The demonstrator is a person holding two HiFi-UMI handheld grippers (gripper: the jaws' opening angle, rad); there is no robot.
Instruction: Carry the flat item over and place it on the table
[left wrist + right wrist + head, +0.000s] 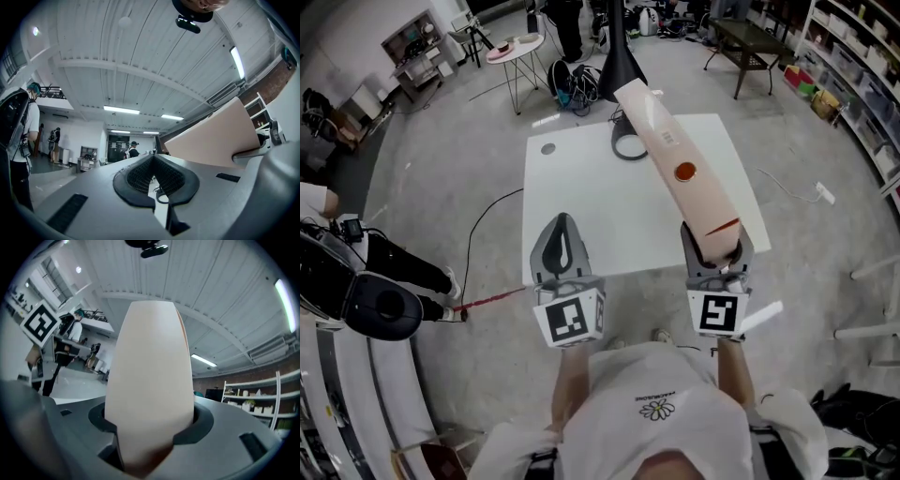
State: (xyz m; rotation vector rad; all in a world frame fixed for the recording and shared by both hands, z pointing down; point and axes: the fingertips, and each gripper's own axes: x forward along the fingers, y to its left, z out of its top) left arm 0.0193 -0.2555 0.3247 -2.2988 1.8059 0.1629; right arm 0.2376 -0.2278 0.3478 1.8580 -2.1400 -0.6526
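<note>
Flat item's (689,178) near end is buried inside the right tongs (715,255), so the tip isn't visible. The label (667,139) on it is too small to read. It covers part of the dark ring (628,147) at the counter's (581,206) far edge. Left tongs (563,246) and right tongs hide stretches of the counter's near edge. Right gripper view: the item blocks the whole middle. Left gripper view: the item's lower corner is lost behind the tong body, and the far figures (132,150) are too small to make out.
</note>
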